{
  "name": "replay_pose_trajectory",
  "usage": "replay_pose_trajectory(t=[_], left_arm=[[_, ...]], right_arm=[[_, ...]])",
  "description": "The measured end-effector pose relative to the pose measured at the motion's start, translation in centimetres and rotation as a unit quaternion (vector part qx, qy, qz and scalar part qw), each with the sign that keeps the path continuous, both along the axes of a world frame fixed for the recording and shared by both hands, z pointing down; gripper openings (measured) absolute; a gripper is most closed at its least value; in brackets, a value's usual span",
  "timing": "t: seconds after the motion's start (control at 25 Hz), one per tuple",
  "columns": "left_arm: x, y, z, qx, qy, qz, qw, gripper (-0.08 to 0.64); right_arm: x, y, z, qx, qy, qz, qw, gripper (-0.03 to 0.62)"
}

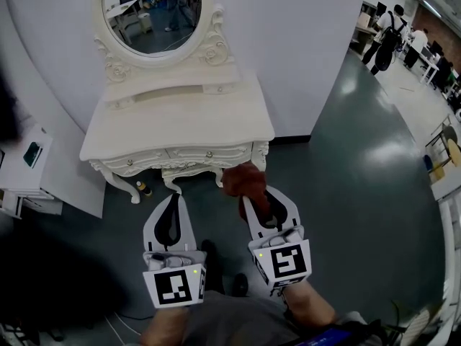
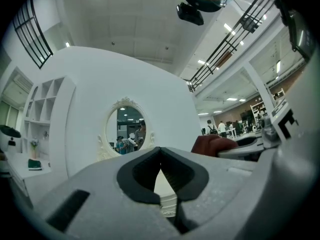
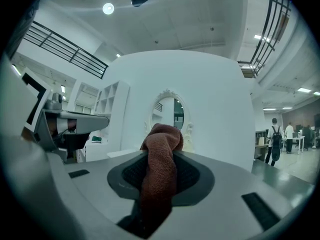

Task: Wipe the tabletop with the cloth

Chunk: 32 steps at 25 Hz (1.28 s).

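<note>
**Cloth Up, Table Not Wiped Yet**

Nearest me were my two grippers. Ahead stood the big white table (image 1: 180,125). My right gripper (image 1: 253,202) was pinched tight on the brown cloth (image 1: 241,180), up in the air near the table's front edge. My left gripper (image 1: 173,200) had its jaws together on nothing. The cloth was bunched, so I feared it could slip out if I pushed hard.

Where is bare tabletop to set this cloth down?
The whole tabletop looks bare, from front edge to the raised drawer shelf under the mirror. Nothing crowds it; the right gripper holds the cloth by its front right corner.
</note>
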<state>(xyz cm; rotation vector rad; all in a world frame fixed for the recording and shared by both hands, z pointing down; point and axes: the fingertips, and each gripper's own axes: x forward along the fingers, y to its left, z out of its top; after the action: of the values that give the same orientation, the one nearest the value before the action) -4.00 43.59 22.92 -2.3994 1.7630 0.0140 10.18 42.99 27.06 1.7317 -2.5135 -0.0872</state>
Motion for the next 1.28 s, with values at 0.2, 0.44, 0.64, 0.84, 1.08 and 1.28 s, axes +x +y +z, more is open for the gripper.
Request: replay_pose_trajectory(t=[0.2, 0.44, 0.64, 0.84, 1.08, 1.28], left_arm=[[-0.5, -3.0, 1.2, -0.01, 0.003, -0.001, 0.9999, 0.011], [-1.8, -8.6, 2.8, -0.037, 0.002, 0.006, 0.9993, 0.011], [-3.3, -14.2, 2.8, -0.033, 0.004, 0.015, 0.9994, 0.011], [-4.2, -18.7, 2.2, -0.028, 0.006, 0.026, 0.9992, 0.011], [-4.5, -23.0, 1.6, -0.017, 0.005, 0.049, 0.9986, 0.011], [-4.5, -25.6, 1.4, -0.006, 0.008, 0.065, 0.9978, 0.011]], right_arm=[[-0.2, -3.1, 1.1, -0.009, 0.001, 0.002, 1.0, 0.104], [-1.4, -8.7, 2.1, -0.022, 0.002, 0.008, 1.0, 0.104], [-3.2, -13.9, 2.5, -0.026, 0.001, 0.01, 1.0, 0.104], [-4.0, -18.1, 1.5, -0.016, 0.004, 0.02, 1.0, 0.104], [-4.2, -22.2, 0.0, 0.001, 0.006, 0.039, 0.999, 0.104], [-4.3, -24.4, -0.5, 0.01, 0.005, 0.056, 0.998, 0.104]])
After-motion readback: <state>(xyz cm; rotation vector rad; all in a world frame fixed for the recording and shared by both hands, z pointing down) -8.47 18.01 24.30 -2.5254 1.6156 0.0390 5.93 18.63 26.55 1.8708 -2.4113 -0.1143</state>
